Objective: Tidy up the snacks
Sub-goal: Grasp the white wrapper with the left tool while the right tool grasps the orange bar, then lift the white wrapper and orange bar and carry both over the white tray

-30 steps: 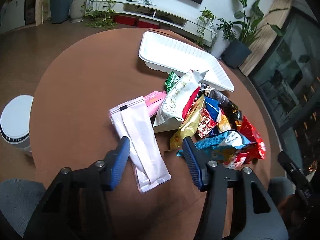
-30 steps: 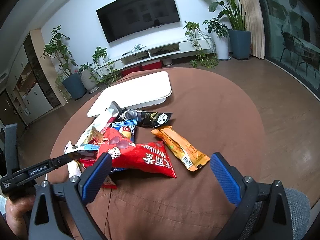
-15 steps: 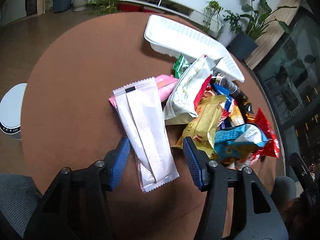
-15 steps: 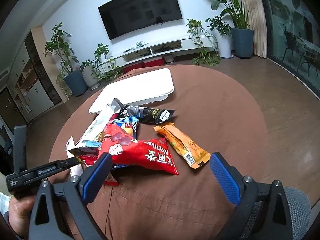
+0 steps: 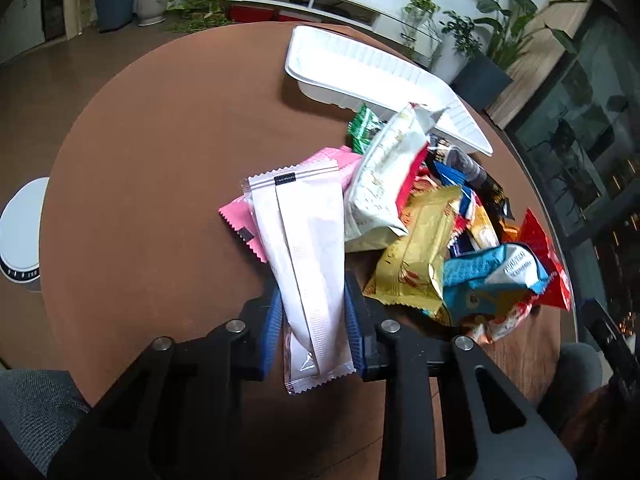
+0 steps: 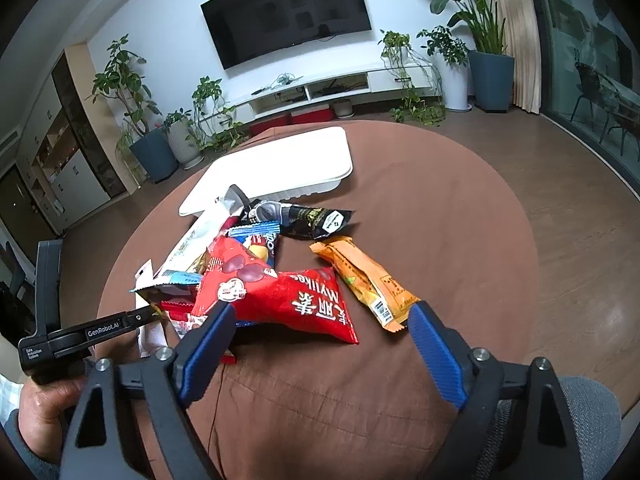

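Note:
A heap of snack packets lies on the round brown table (image 5: 152, 152), in front of a white tray (image 5: 360, 68) with nothing in it. My left gripper (image 5: 313, 320) is closing, and its blue pads press both sides of a long pale pink packet (image 5: 308, 240) at the heap's left edge. That packet lies over a brighter pink packet (image 5: 240, 216). My right gripper (image 6: 320, 312) stands wide with its jaws closing slowly. The near corner of a red packet (image 6: 280, 300) lies between its fingers, untouched on the right side. An orange bar (image 6: 364, 280) lies just beyond the right finger.
A white bag (image 5: 380, 184), a gold packet (image 5: 420, 256) and a blue packet (image 5: 492, 272) are piled right of the held one. A white round bin (image 5: 20, 232) stands on the floor left of the table. A hand (image 6: 44, 412) holds the left gripper.
The left gripper came down around the pale pink packet's near end and its jaws closed onto it. The right jaws narrowed a little and that hand stayed put.

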The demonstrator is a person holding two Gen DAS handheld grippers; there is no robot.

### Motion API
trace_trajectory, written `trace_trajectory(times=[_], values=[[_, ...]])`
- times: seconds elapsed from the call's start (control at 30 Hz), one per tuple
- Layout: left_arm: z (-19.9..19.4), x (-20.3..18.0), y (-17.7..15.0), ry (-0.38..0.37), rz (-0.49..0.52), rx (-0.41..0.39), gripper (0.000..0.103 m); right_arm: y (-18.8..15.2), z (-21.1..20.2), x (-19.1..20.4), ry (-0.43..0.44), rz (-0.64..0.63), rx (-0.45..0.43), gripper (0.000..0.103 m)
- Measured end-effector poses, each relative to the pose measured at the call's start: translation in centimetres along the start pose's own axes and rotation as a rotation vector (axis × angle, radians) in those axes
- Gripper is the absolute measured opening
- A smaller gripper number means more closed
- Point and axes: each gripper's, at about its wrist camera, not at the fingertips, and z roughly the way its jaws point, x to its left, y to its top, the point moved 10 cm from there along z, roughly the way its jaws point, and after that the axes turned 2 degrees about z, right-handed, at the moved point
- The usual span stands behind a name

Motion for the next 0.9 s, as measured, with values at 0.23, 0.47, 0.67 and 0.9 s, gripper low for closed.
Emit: trace_trajectory(times=[0.23, 0.47, 0.67, 0.9], values=[[-0.3, -0.9, -1.2, -0.064, 0.071, 0.052, 0.024, 2.6, 0.5, -2.5, 0.046, -0.034, 0.133, 0.082], [-0.8, -1.7, -2.6, -0.103, 0.107, 0.089, 0.022, 2.9, 3.5, -1.4, 0.097, -0.241, 0.323, 0.077], [-1.2, -1.8, -2.9, -0.117, 0.123, 0.078, 0.022, 2.0, 7.4, -1.5, 0.065, -0.35, 0.418, 0.067], [-1.4, -1.8, -2.9, -0.106, 0.14, 0.061, 0.022, 2.2, 9.9, -2.8, 0.037, -0.332, 0.459, 0.061]])
